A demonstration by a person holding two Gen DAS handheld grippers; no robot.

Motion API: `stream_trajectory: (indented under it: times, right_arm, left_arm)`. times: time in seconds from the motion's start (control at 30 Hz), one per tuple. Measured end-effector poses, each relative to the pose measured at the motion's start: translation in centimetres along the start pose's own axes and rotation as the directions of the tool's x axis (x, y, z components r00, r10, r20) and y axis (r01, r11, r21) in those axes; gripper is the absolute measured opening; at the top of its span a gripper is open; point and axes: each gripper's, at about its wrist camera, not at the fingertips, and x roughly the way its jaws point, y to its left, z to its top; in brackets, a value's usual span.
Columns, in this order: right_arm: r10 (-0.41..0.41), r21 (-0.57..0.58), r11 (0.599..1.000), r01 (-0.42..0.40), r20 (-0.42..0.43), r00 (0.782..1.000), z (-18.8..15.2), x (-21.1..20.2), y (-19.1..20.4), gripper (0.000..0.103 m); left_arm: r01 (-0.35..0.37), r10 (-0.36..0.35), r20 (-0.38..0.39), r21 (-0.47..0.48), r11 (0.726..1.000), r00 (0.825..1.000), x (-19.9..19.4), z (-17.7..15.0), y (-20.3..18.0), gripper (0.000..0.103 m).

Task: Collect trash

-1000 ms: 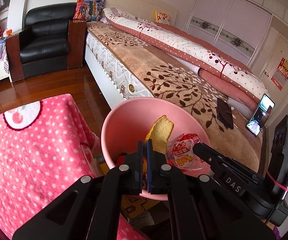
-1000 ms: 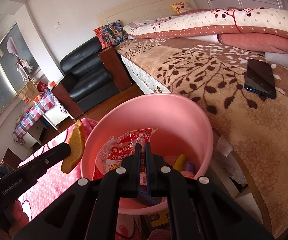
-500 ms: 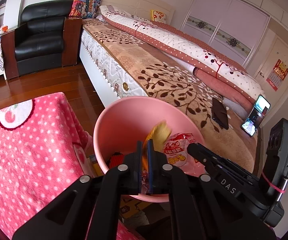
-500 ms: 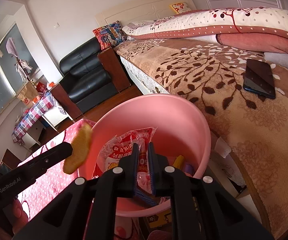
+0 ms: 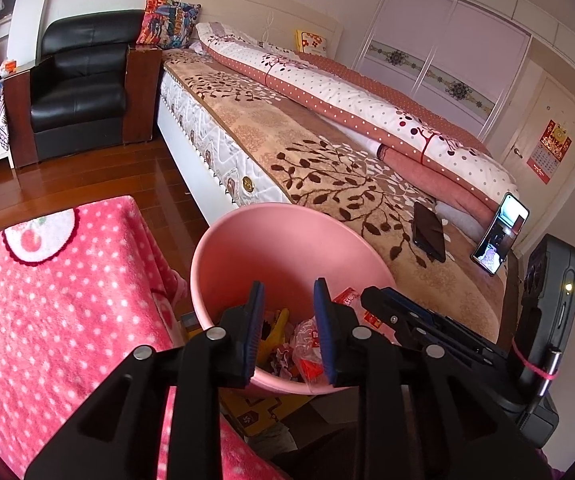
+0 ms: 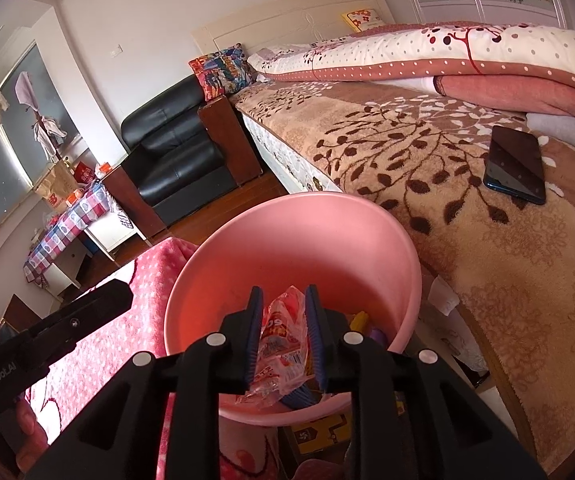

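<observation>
A pink bin (image 5: 287,248) stands between the pink dotted cloth and the bed, with wrappers and a yellow scrap inside. My left gripper (image 5: 288,292) hangs over its near rim; its jaws are opening and nothing is between them. My right gripper (image 6: 283,296) is over the same bin (image 6: 287,248), jaws opening. A red and clear snack wrapper (image 6: 281,336) hangs loosely between them, sagging into the bin. The right gripper's fingertips (image 5: 369,300) show beside the left one, red wrapper bits next to them. A left finger (image 6: 87,312) shows at the left of the right wrist view.
A pink polka-dot cloth (image 5: 47,300) covers the surface to the left. The bed (image 5: 327,168) runs along the right with a dark phone (image 5: 429,232) and a propped lit phone (image 5: 499,232). A black armchair (image 5: 79,80) stands behind. Yellow cardboard (image 6: 319,432) lies under the bin.
Both grippers went from shut to parted. The bread slice left the left jaws and dropped into the bin. The wrapper in the right jaws has slid lower.
</observation>
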Motion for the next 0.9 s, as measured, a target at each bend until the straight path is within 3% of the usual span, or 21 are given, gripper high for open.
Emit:
stream_trajectory:
  times: [0.17,0.3,0.9]
  right_arm:
    - [-0.013,-0.011,1.000,0.013,0.002,1.000,0.0,-0.4,0.5,0.024]
    - [-0.015,-0.018,1.000,0.016,0.009,1.000,-0.1,-0.9,1.1,0.036]
    - [0.044,-0.048,0.998,-0.043,0.029,0.999,-1.0,-3.3,3.3,0.045]
  left_arm:
    - [-0.008,0.008,0.015,0.014,1.000,1.000,-1.0,-0.3,-0.3,0.025]
    - [-0.018,0.018,0.025,0.016,1.000,1.000,-1.7,-0.5,-0.3,0.025]
    - [-0.085,0.086,0.046,-0.008,0.996,0.995,-4.3,-1.7,0.8,0.025]
